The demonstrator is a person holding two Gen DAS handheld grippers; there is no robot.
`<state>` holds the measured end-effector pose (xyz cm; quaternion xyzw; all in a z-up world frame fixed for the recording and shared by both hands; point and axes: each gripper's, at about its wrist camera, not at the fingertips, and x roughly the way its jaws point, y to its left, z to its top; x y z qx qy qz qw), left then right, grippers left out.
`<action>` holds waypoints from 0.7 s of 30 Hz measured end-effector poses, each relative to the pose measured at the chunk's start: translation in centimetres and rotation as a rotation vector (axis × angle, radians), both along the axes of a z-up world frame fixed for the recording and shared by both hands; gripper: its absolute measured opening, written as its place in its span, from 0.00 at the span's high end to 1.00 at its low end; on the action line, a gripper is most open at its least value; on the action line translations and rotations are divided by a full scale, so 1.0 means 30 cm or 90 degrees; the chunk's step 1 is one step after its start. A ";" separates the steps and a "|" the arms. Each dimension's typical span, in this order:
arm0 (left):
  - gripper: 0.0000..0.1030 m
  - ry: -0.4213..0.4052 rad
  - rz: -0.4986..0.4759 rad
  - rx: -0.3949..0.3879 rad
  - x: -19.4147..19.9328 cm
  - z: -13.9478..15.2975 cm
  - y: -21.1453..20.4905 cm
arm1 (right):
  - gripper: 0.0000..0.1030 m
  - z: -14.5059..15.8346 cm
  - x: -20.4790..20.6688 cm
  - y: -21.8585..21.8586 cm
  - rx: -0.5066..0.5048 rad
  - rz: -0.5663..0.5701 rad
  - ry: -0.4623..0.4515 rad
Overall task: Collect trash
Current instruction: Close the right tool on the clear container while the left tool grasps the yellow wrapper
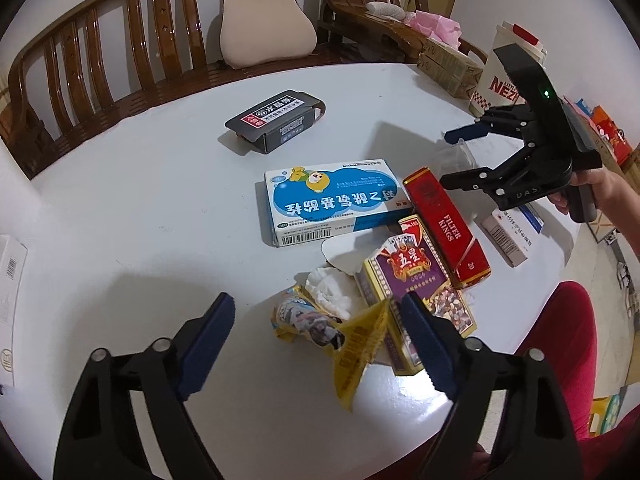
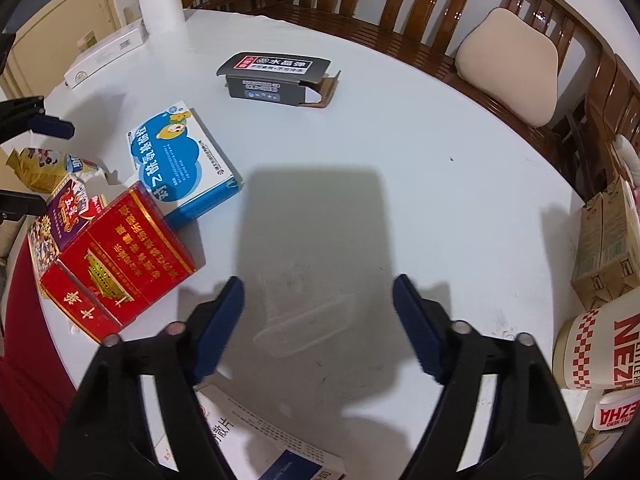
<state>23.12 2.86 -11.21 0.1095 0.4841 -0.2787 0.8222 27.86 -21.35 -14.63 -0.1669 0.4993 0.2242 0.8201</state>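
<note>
Trash: yellow wrapper (image 1: pixel 362 354) lies near, between our left gripper (image 1: pixel 316 344) jaws, spread, untouched. Right gripper (image 2: pixel 318 320) jaws spread around clear cup (image 2: pixel 304 312) on counter (image 2: pixel 400 140). Risks: wrapper slips; cup squirts out.

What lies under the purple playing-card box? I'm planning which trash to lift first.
The purple playing-card box overlaps a white paper scrap and a yellow wrapper; anything beneath its middle is covered.
</note>
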 end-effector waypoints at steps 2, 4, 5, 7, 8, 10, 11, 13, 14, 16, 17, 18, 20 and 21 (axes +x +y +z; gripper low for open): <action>0.24 -0.001 0.003 -0.007 0.002 -0.002 0.003 | 0.35 -0.003 0.004 -0.001 0.000 -0.006 0.000; 0.31 -0.011 0.002 -0.011 -0.001 -0.002 0.002 | 0.43 -0.006 0.006 -0.003 0.001 -0.011 0.001; 0.32 -0.012 -0.002 -0.014 -0.004 -0.003 0.000 | 0.47 -0.009 0.008 -0.004 0.004 -0.014 0.004; 0.37 -0.008 -0.007 -0.024 -0.004 -0.005 -0.001 | 0.50 -0.012 0.008 -0.005 0.006 -0.017 0.008; 0.39 -0.006 -0.007 -0.030 -0.003 -0.008 0.000 | 0.50 -0.012 0.009 -0.007 0.008 -0.019 0.009; 0.44 -0.007 -0.002 -0.037 0.000 -0.013 0.005 | 0.54 -0.011 0.009 -0.009 0.009 -0.023 0.008; 0.45 -0.004 0.002 -0.041 0.004 -0.015 0.008 | 0.57 -0.010 0.009 -0.008 0.011 -0.024 0.008; 0.48 0.009 0.008 -0.059 0.012 -0.019 0.018 | 0.58 -0.010 0.009 -0.009 0.015 -0.027 0.010; 0.49 0.018 0.011 -0.071 0.015 -0.022 0.026 | 0.58 -0.010 0.008 -0.008 0.015 -0.028 0.009; 0.49 0.026 0.016 -0.078 0.018 -0.026 0.034 | 0.58 -0.010 0.004 -0.003 0.013 -0.028 0.007; 0.49 0.027 0.017 -0.079 0.015 -0.026 0.037 | 0.58 -0.011 0.003 -0.001 0.013 -0.030 0.008; 0.49 0.028 0.019 -0.080 0.015 -0.026 0.040 | 0.58 -0.011 0.002 0.002 0.014 -0.032 0.008; 0.51 0.027 0.027 -0.083 0.013 -0.027 0.047 | 0.58 -0.011 -0.001 0.003 0.012 -0.036 0.007; 0.55 0.031 0.029 -0.085 0.015 -0.027 0.048 | 0.58 -0.011 -0.002 0.003 0.012 -0.040 0.007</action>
